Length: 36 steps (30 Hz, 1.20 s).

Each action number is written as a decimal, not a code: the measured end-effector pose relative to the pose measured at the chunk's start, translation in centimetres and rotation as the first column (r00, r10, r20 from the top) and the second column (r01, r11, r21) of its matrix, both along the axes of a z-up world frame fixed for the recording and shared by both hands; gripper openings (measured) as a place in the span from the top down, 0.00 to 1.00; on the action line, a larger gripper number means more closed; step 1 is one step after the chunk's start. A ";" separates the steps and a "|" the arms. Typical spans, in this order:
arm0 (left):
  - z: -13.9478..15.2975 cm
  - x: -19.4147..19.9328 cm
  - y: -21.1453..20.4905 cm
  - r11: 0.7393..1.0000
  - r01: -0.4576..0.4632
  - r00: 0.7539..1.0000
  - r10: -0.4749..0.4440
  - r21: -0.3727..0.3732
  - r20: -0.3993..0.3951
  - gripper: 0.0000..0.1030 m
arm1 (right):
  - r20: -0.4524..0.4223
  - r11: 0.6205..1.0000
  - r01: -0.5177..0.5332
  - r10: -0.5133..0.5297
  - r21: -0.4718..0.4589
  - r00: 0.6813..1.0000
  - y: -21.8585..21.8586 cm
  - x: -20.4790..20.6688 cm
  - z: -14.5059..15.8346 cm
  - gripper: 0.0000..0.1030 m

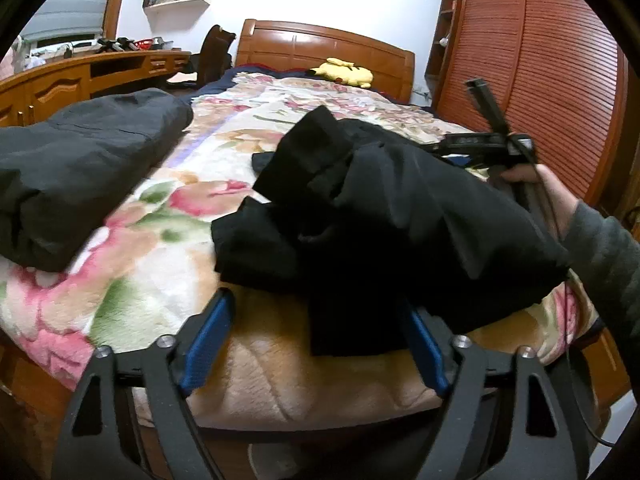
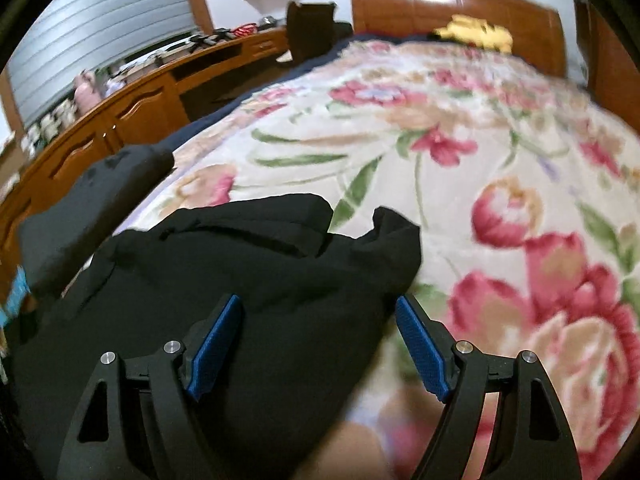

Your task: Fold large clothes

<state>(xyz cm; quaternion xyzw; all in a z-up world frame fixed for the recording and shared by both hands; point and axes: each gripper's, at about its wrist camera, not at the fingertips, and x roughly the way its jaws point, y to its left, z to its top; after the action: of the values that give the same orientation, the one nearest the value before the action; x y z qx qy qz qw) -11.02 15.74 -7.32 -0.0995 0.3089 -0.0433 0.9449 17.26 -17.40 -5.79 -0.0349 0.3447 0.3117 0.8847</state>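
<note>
The left gripper (image 1: pixel 320 340) and right gripper (image 2: pixel 320 344) both hover open over a crumpled black garment (image 1: pixel 360 216) near the bed's (image 1: pixel 160 280) near edge.

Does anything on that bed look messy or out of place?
Yes: the black garment near the bed's foot lies bunched and crumpled, not folded, unlike the dark bundle folded neatly at the left edge. A yellow plush toy sits by the headboard.

A crumpled black garment (image 1: pixel 372 216) hides the right gripper's (image 1: pixel 486 142) fingertips and the tip of the left gripper's right pad (image 1: pixel 426 350). The grey folded garment (image 1: pixel 80 168) runs past the left edge. The right wrist view is motion-blurred.
</note>
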 end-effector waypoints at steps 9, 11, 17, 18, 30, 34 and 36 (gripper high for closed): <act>0.2 0.3 -0.8 0.994 0.076 0.997 -0.075 -0.083 0.011 0.77 | -0.153 0.997 -0.015 0.027 0.076 0.988 0.7 3.4 -1.4 0.23; 0.6 0.0 -1.1 0.994 0.083 0.996 -0.082 -0.072 0.019 0.84 | -0.152 0.995 -0.028 0.041 0.091 0.988 0.9 3.3 -1.1 0.37; 2.2 -0.7 -1.0 0.995 0.097 0.993 -0.094 -0.035 0.076 0.90 | 0.014 1.000 0.002 -0.002 0.024 1.000 1.6 -0.2 1.6 0.77; 2.5 -0.9 -0.8 0.995 0.091 0.992 -0.088 -0.027 0.090 0.90 | 0.049 1.000 0.008 -0.008 0.018 0.999 1.8 -0.8 2.2 0.79; 8.4 -1.3 7.3 0.997 -0.011 0.977 -0.007 0.079 0.214 0.91 | 0.279 1.000 -0.005 0.012 -0.026 0.960 7.7 -5.6 7.8 0.83; 10.4 -1.7 11.4 0.988 -0.090 0.966 0.056 0.126 0.252 0.91 | 0.333 0.998 -0.037 0.055 -0.060 0.941 12.5 -5.6 9.8 0.83; 11.2 -2.0 14.0 0.980 -0.146 0.958 0.105 0.138 0.268 0.91 | 0.359 0.997 -0.057 0.075 -0.061 0.930 14.7 -5.8 11.0 0.83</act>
<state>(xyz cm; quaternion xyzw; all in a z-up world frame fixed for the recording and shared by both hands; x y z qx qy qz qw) -13.03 29.72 3.92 -0.0380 0.1782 0.0287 0.9828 11.49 -2.66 5.23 -0.1249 0.1829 0.3208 0.9209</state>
